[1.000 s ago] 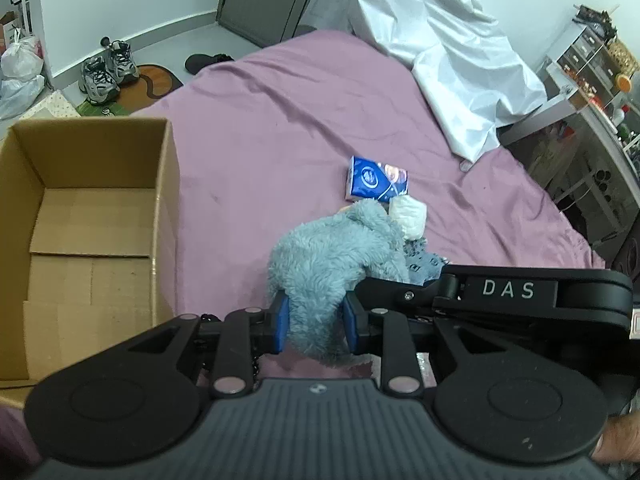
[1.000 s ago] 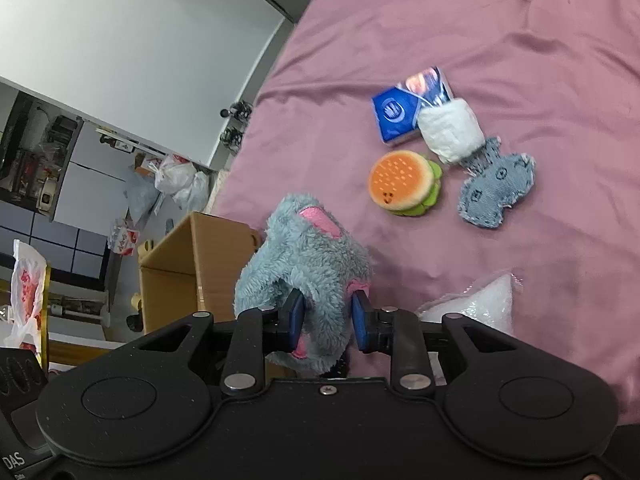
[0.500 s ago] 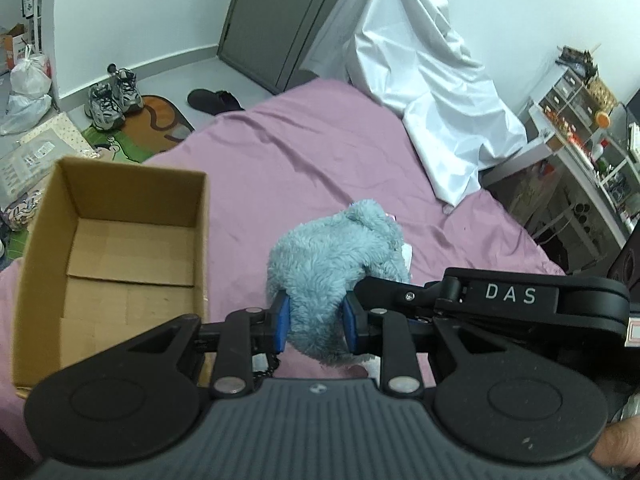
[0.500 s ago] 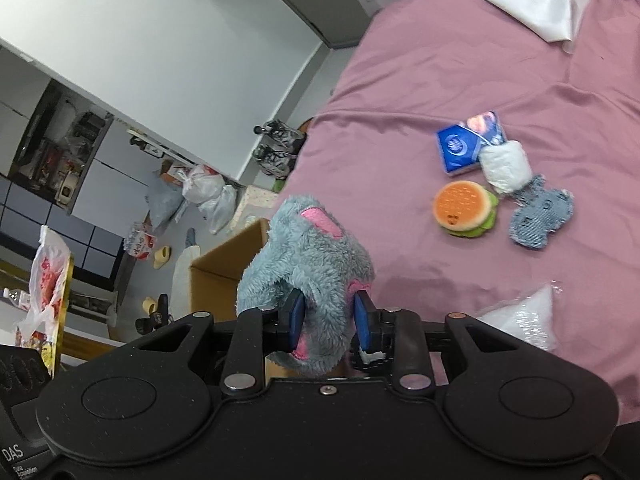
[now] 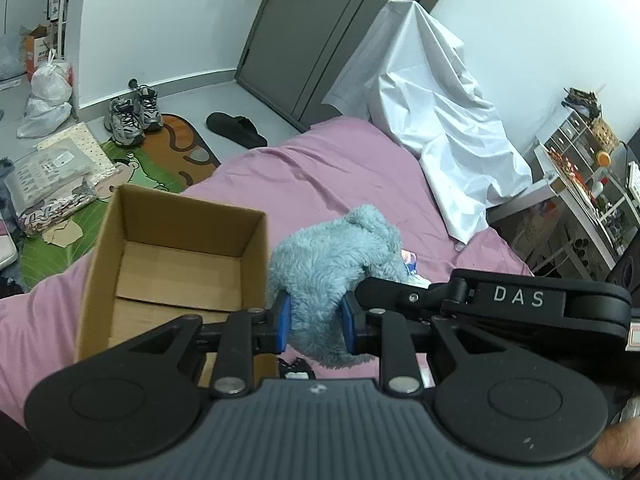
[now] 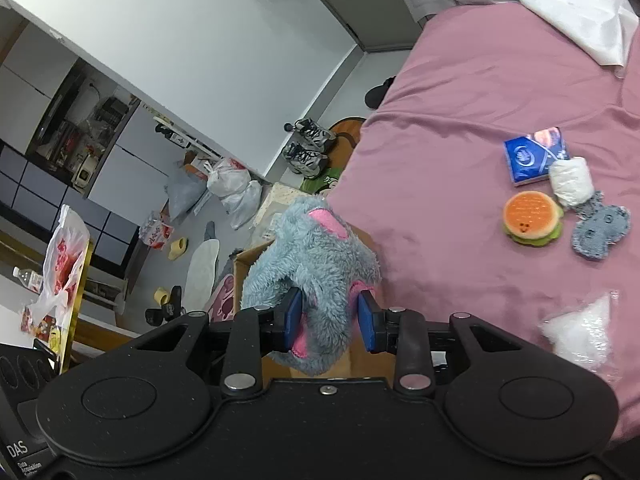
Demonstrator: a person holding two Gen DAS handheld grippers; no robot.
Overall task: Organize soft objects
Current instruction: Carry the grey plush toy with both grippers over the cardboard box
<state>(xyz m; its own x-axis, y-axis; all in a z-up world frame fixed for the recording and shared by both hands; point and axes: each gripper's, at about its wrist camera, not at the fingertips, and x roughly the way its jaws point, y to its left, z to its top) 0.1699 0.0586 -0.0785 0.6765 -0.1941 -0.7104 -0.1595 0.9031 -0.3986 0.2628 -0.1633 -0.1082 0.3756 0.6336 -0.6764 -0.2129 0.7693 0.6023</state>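
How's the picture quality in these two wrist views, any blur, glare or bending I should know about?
Left wrist view: sharp, evenly lit, the door frame bows from fisheye. Right wrist view: tilted, walls curve, the clear plastic bag looks soft and washed out, while the plush toy stays crisp.

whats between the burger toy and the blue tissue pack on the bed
Nothing: in the right wrist view only bare pink sheet separates the burger toy from the tissue pack. The white bundle lies just right of that gap.
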